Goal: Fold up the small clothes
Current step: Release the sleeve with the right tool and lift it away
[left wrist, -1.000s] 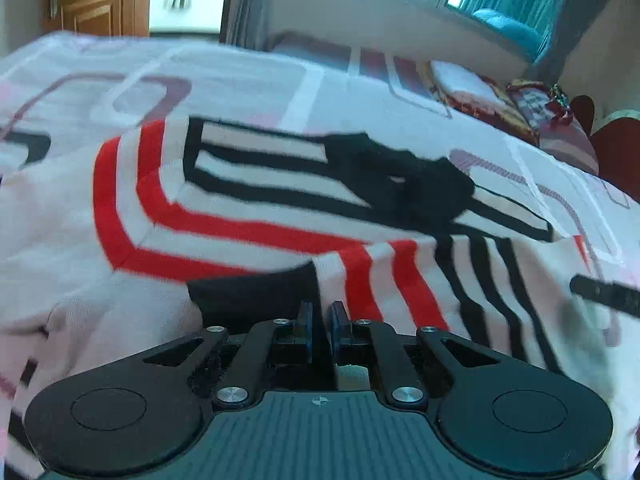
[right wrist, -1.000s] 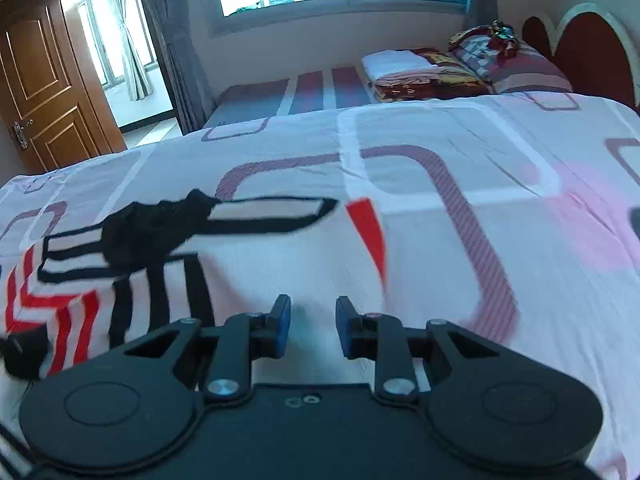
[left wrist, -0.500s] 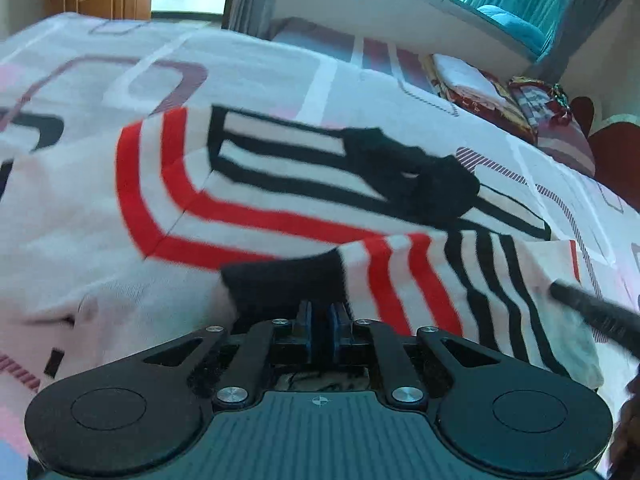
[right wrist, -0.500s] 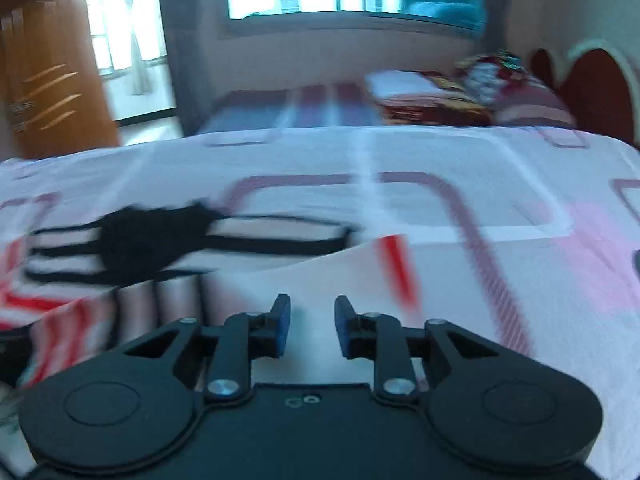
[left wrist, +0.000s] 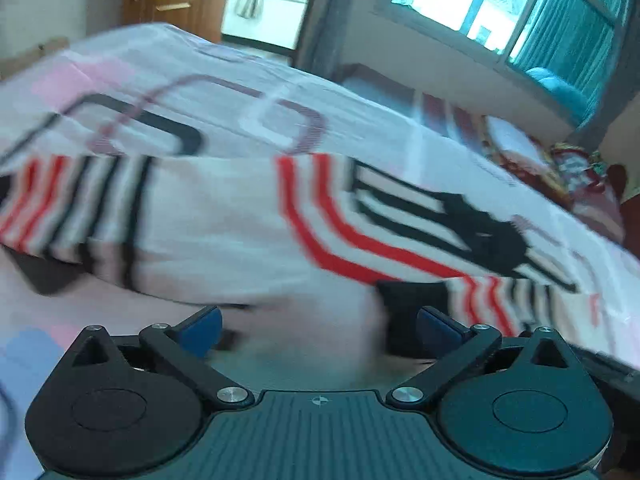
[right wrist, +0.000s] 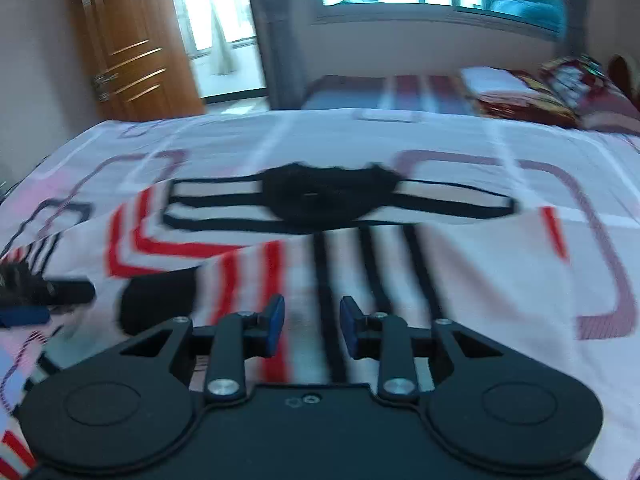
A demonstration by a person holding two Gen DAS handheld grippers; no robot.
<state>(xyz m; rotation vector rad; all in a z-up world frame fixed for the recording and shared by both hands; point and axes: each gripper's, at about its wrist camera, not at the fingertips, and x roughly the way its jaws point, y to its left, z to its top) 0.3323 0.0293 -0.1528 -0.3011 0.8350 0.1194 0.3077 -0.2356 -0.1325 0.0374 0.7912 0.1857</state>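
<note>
The striped shirt (left wrist: pixel 248 216) lies across the bed (left wrist: pixel 360 128) just ahead of me, its black cuff (left wrist: pixel 412 300) nearest my wide-open left hand-held gripper (left wrist: pixel 318 330), my right hand-held gripper (right wrist: pixel 312 326) part-open, empty.

Both handheld units are matte black: the left tool (left wrist: pixel 318 326) carries blue pads (left wrist: pixel 200 326) on angled black links, silver screws, twin round housings and a ribbed grey-black body with a small crosshair mark. The right tool (right wrist: pixel 312 326) matches it, with blue pads (right wrist: pixel 275 320) and a smooth black body.
</note>
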